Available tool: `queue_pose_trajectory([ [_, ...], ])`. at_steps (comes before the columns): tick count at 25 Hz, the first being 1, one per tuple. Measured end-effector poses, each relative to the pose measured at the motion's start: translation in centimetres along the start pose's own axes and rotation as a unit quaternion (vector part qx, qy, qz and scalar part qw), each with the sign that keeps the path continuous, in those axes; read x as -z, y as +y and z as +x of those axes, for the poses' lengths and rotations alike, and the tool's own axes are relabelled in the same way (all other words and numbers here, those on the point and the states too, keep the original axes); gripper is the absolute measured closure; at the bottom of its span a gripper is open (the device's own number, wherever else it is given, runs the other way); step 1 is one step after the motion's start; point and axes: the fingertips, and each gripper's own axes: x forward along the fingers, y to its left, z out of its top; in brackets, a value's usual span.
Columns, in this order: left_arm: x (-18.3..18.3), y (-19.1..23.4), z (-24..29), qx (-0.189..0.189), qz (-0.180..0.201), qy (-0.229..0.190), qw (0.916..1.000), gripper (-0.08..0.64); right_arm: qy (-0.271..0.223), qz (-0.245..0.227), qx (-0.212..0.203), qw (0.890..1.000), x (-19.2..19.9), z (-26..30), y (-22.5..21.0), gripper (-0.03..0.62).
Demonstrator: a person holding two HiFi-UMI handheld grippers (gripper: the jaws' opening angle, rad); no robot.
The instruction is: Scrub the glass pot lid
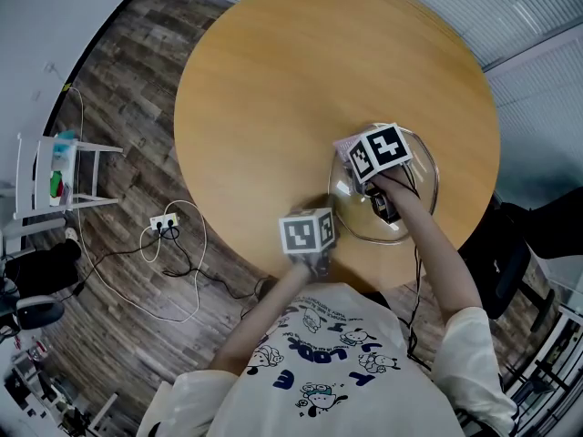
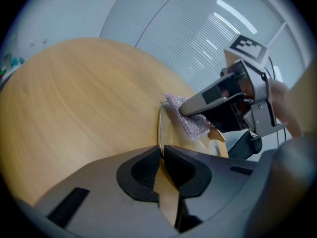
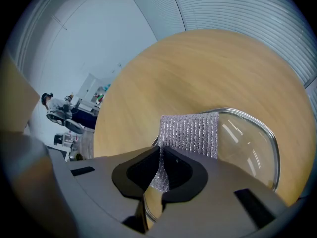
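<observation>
A glass pot lid [image 1: 414, 189] with a metal rim lies near the front right edge of the round wooden table [image 1: 301, 80]. My left gripper [image 2: 161, 151] is shut on the lid's metal rim [image 2: 159, 128] at its near side. My right gripper [image 3: 161, 152] is shut on a silver-grey scrub pad [image 3: 190, 133], which lies flat on the lid's glass [image 3: 247, 143] by its far rim. In the left gripper view the right gripper [image 2: 190, 105] presses the pad [image 2: 190, 123] down onto the lid.
A power strip [image 1: 164, 223] with white cables lies on the wood floor left of the table. A white rack [image 1: 59, 176] stands farther left. A dark chair [image 1: 528, 235] sits at the right. The table's far and left parts are bare wood.
</observation>
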Motion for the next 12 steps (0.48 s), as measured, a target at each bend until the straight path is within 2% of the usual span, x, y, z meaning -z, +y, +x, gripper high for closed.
queue_pose_trajectory([
  [5, -0.2, 0.0, 0.0, 0.0, 0.0, 0.0, 1.0, 0.523, 0.017, -0.022, 0.008, 1.0, -0.5, 0.1, -0.4, 0.545],
  [12, -0.2, 0.0, 0.0, 0.0, -0.001, 0.0, 1.0, 0.523, 0.017, -0.022, 0.009, 1.0, -1.0, -0.1, -1.2, 0.545],
])
